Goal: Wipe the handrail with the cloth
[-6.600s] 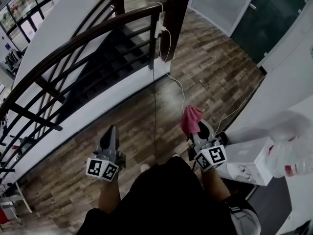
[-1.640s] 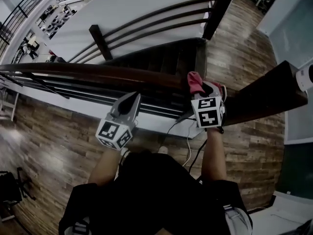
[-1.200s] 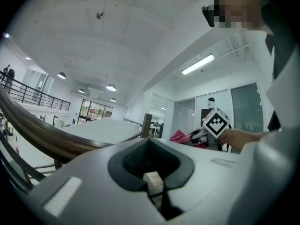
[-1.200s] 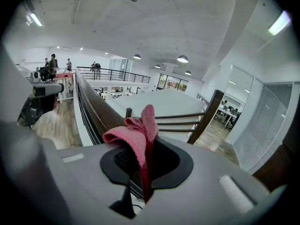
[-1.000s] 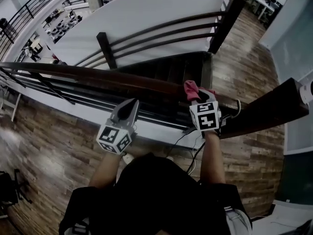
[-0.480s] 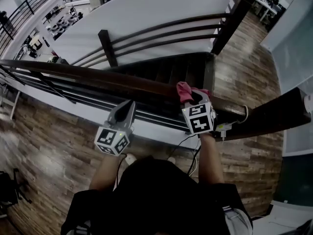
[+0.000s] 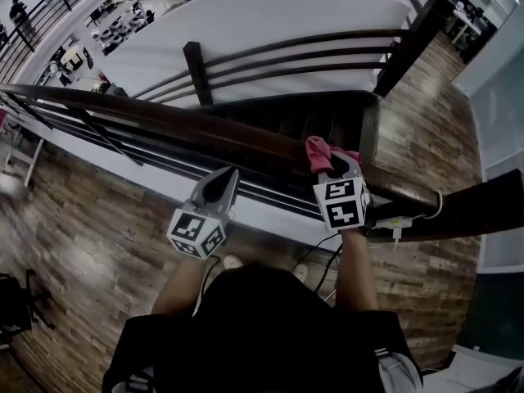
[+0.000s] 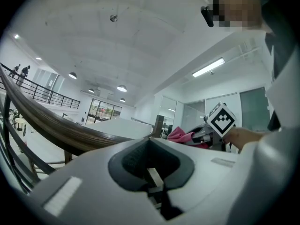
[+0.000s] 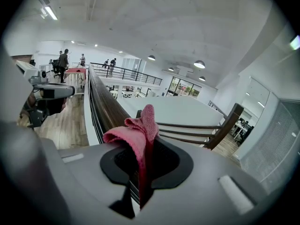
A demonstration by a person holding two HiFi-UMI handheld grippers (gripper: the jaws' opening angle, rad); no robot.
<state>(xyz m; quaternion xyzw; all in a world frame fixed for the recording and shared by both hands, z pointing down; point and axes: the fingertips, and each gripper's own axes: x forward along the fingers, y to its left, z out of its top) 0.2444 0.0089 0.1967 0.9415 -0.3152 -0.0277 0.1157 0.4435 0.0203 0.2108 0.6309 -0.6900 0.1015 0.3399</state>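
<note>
The right claw (image 7: 335, 164) is pinching a pink terry cloth (image 7: 318, 151). In the right gripper view its jaws press on a fold that hangs down between them, while the rest bunches up above the tips. From the head view, the cloth sits on top of the long dark brown wooden handrail (image 7: 205, 131), towards the right end of the stretch in view, above the dark stairwell. The left claw (image 7: 223, 178) is pressed together with nothing between its jaws. It tapers to a point just on the person's side of the rail, below and left of the cloth, and whether it touches the wood cannot be told. Each gripper carries a white cube with black square marker patterns: the left cube (image 7: 196, 233) and the right cube (image 7: 341, 204). A white cable and plug strip (image 7: 399, 222) lie by the rail's right end, above the wood-plank floor (image 7: 82, 244).
</note>
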